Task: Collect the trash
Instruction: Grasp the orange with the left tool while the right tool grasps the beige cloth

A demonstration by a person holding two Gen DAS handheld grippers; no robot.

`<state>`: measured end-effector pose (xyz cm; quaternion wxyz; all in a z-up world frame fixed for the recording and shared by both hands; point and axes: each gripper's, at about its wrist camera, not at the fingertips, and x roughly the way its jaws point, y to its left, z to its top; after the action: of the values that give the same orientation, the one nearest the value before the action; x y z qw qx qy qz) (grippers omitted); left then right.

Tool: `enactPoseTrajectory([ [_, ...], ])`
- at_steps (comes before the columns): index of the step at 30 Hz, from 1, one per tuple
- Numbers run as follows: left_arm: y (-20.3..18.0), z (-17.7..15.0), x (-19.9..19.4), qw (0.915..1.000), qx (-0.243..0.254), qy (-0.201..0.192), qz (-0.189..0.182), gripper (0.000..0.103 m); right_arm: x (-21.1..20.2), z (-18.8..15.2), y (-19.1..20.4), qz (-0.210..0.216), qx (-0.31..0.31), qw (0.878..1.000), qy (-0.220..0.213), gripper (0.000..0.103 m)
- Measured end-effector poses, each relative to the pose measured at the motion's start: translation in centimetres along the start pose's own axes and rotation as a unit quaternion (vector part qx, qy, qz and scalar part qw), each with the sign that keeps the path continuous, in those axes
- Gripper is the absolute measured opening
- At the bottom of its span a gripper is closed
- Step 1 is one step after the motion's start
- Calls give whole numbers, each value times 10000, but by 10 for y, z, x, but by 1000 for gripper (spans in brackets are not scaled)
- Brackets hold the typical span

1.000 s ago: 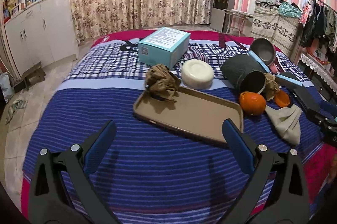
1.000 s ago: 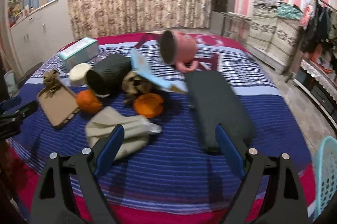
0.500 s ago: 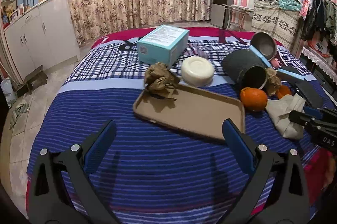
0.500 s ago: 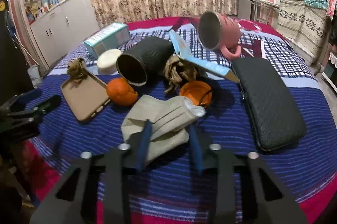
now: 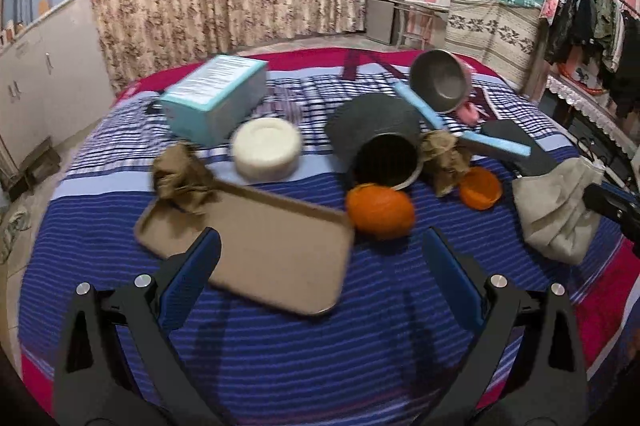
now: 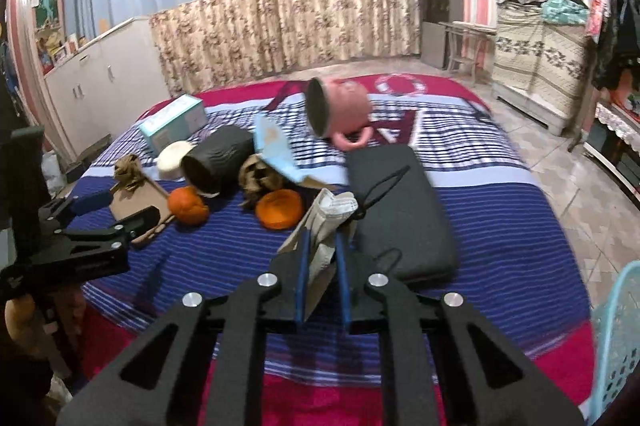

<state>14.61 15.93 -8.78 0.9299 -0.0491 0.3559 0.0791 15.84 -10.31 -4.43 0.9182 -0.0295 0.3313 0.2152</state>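
My right gripper (image 6: pixel 322 246) is shut on a beige crumpled paper bag (image 6: pixel 322 222) and holds it lifted over the bed's near edge; the bag also shows in the left wrist view (image 5: pixel 556 206). My left gripper (image 5: pixel 320 258) is open and empty above a tan tray (image 5: pixel 260 242). A crumpled brown paper wad (image 5: pixel 180 178) lies on the tray's far corner. A second brown wad (image 5: pixel 442 154), an orange (image 5: pixel 380 210) and an orange peel cup (image 5: pixel 480 188) lie on the blue striped bed.
A black cylinder (image 5: pixel 380 138), a white round tin (image 5: pixel 267 148), a teal box (image 5: pixel 216 96), a pink mug (image 6: pixel 340 112), a blue booklet (image 6: pixel 276 150) and a black case (image 6: pixel 400 210) lie on the bed. A light blue basket (image 6: pixel 616 342) stands at the right.
My right gripper closed on the beige bag and lifted it off the bed. My left gripper moved forward and right over the tray, still open.
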Motion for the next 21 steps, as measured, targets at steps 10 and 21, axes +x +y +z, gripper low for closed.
enactPoseTrajectory([
  [10,-40,5,36,9976,465,503,-114,51,-29,2,-55,-308,520,9976,-324,13],
  [21,-44,2,9,9990,352,168,-200,24,-55,-3,-96,-629,799,9933,-557,13],
])
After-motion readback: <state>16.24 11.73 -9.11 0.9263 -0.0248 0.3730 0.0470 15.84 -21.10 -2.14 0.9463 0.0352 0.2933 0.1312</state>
